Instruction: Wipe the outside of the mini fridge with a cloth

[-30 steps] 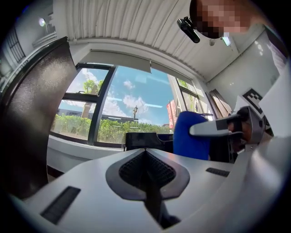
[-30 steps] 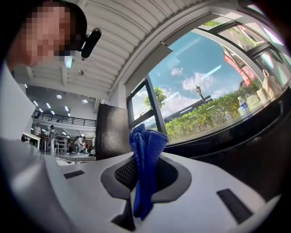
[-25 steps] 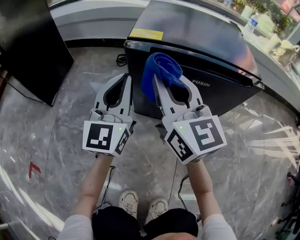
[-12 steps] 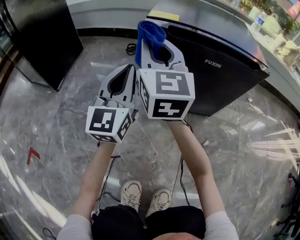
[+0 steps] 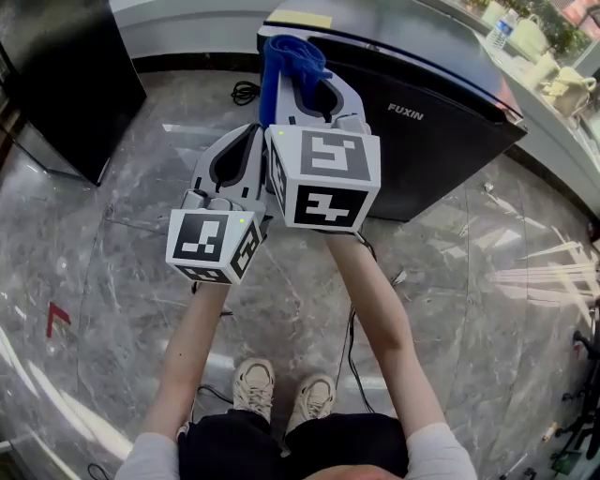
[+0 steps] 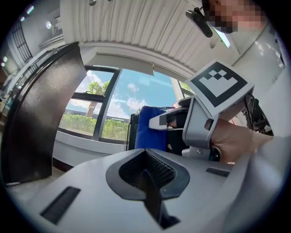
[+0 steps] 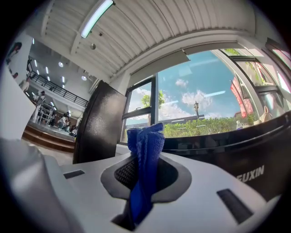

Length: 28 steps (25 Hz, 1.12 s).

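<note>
Over veined marble floor (image 5: 112, 272), right gripper (image 5: 300, 77) fingers pinch a nubby blue cloth (image 5: 281, 56); left gripper (image 5: 253, 133) fingers clenched empty.

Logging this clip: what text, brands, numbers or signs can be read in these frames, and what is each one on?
"FUXIN": white lettering on the black front of the mini fridge, also seen in the right gripper view.
Yellow label on the fridge's top: print too small to read.
Red floor mark: a shape, not letters.
No other readable text.
</note>
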Motion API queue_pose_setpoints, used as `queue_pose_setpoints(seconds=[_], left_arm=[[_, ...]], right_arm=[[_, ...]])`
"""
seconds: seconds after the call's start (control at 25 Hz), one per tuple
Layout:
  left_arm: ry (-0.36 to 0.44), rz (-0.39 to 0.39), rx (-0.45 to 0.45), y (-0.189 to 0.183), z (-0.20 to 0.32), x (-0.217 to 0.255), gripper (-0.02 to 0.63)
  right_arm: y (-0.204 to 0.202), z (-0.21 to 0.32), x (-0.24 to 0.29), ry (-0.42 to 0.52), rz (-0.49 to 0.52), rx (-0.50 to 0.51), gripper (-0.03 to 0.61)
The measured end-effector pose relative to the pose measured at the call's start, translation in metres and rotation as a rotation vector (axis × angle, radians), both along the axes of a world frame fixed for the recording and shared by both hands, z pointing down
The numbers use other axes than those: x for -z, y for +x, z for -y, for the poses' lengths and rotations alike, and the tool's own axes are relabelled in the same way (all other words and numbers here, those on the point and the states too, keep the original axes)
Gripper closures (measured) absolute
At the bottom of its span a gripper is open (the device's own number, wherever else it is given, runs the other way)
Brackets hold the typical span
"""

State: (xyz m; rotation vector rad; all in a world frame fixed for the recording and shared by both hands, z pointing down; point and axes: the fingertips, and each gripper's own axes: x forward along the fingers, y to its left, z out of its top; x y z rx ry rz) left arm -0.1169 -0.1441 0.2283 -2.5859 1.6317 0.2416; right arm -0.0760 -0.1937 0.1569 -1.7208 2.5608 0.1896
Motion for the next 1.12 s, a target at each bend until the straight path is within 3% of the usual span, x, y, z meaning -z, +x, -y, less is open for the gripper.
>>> queue_pose_setpoints(seconds=[0.48,0.76,1.12], left_arm=[[-0.006,-0.031,-0.134,0.070,-0.002,-0.006,0.611],[-0.017,-0.008,-0.238,0.119,-0.008,-0.012,0.611],[-0.026,0.003,-0.304,0.148,-0.010,-0.019,0.611]], right_arm=[[0.104,-0.027,0.004,0.057,-0.078,-0.198,0.513],[0.181,-0.040,0.005,0.041,-0.034,-0.300,0.514],[0.270,-0.050,0.004,0.034,-0.022,-0.468,0.514]])
